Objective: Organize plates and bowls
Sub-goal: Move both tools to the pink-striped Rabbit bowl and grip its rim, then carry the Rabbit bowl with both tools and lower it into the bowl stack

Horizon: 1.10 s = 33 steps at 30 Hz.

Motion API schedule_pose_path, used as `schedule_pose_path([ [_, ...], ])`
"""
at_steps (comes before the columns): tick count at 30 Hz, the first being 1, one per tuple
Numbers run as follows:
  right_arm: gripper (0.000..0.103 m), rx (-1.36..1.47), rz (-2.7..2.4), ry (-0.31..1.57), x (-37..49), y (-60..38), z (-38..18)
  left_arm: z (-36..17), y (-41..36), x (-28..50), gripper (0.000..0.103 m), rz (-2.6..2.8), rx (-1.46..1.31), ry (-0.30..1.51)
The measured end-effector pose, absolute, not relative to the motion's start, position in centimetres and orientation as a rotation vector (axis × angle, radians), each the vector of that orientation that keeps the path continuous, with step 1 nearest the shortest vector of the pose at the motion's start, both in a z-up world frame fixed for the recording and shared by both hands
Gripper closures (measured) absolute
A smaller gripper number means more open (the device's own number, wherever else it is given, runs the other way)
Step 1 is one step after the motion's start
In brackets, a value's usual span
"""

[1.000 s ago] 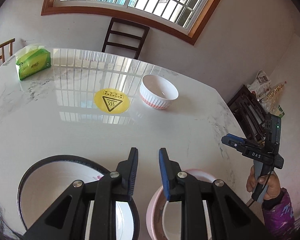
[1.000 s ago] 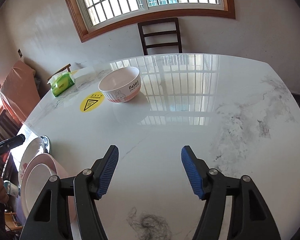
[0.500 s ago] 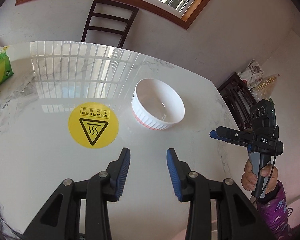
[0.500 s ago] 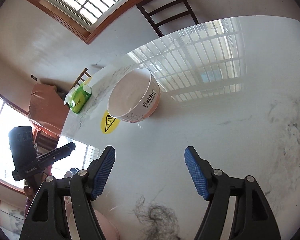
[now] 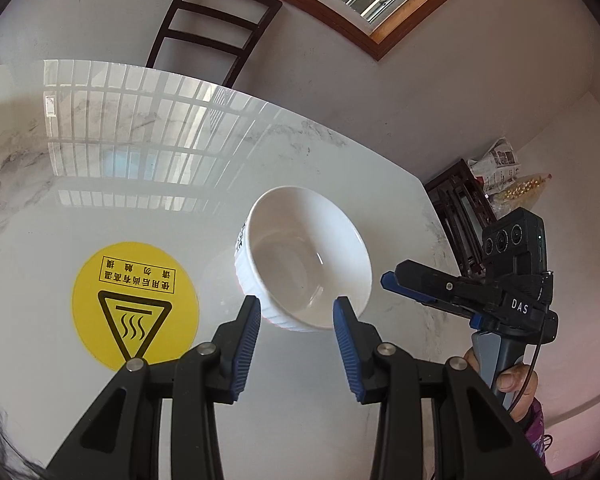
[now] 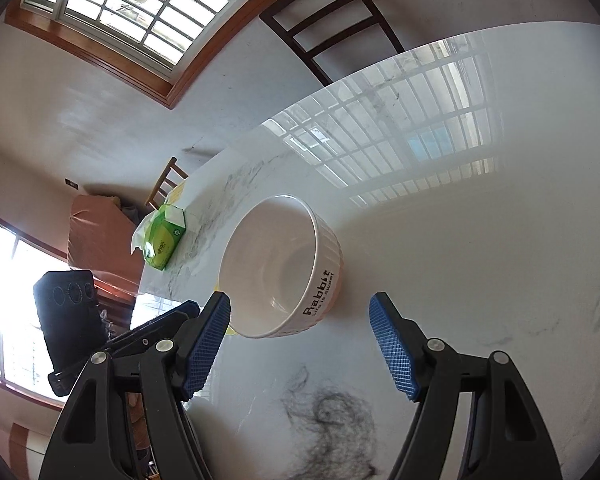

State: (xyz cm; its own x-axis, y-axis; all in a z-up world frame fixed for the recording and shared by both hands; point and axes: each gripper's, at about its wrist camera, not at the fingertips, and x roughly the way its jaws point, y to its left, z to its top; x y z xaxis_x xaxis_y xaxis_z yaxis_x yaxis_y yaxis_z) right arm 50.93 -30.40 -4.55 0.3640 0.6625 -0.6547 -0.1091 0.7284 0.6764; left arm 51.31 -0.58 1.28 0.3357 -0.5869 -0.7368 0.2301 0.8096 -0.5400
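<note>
A white ribbed bowl (image 5: 304, 260) with a pink base and black "Rabbit" lettering stands upright and empty on the white marble table (image 5: 100, 168). It also shows in the right wrist view (image 6: 280, 268). My left gripper (image 5: 296, 320) is open and empty, its fingertips just short of the bowl's near rim. My right gripper (image 6: 300, 320) is open wide and empty, just before the bowl on the other side. The right gripper also shows in the left wrist view (image 5: 412, 284), to the right of the bowl. No plates show in either view.
A round yellow hot-surface sticker (image 5: 134, 304) lies on the table left of the bowl. A green tissue pack (image 6: 164, 240) sits near the table's far edge. A dark wooden chair (image 5: 212, 24) stands behind the table. A tuft of dark hair (image 6: 328, 420) lies on the marble.
Both grippers have moved forward toward the bowl, which now sits close before their fingertips. The left gripper has opened wider. The plates near the left gripper have dropped out of view.
</note>
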Motion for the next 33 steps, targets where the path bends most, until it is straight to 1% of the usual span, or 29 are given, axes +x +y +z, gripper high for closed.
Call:
schedule_pose_path([
  [8,0.033,0.546,0.512,1.108,52.5,-29.4,-5.0,-0.3,-1.0,53.0,0.065,-0.477,-0.395,1.118],
  [11,0.038,0.533,0.507,1.119,53.3,-29.0,-5.1,-0.8,-1.3,53.3,0.065,-0.445,-0.395,1.122],
  [13,0.045,0.503,0.499,1.137,53.8,-28.6,-5.3,-1.3,-1.4,53.0,0.069,-0.431,-0.389,1.109],
  [14,0.049,0.49,0.491,1.151,54.0,-28.3,-5.6,-1.5,-1.7,52.9,0.075,-0.427,-0.373,1.108],
  [15,0.06,0.478,0.478,1.171,54.1,-28.1,-5.9,-1.6,-1.9,52.9,0.075,-0.417,-0.357,1.096],
  [16,0.075,0.463,0.463,1.196,54.2,-27.8,-6.5,-1.4,-2.0,52.7,0.077,-0.401,-0.349,1.083],
  [17,0.08,0.462,0.465,1.203,54.2,-27.7,-6.8,-1.2,-2.0,52.6,0.078,-0.386,-0.346,1.077],
  [18,0.079,0.457,0.465,1.196,54.2,-27.7,-6.8,-1.2,-1.8,52.5,0.08,-0.374,-0.345,1.074],
  [21,0.081,0.443,0.467,1.195,53.7,-28.0,-6.7,-0.8,-1.9,52.0,0.086,-0.359,-0.329,1.071],
  [24,0.086,0.467,0.471,1.193,53.2,-28.9,-6.4,-0.1,-1.8,50.8,0.087,-0.376,-0.358,1.073],
  [33,0.087,0.519,0.495,1.17,49.6,-30.1,-4.0,3.2,-2.7,45.6,0.086,-0.372,-0.335,1.039],
])
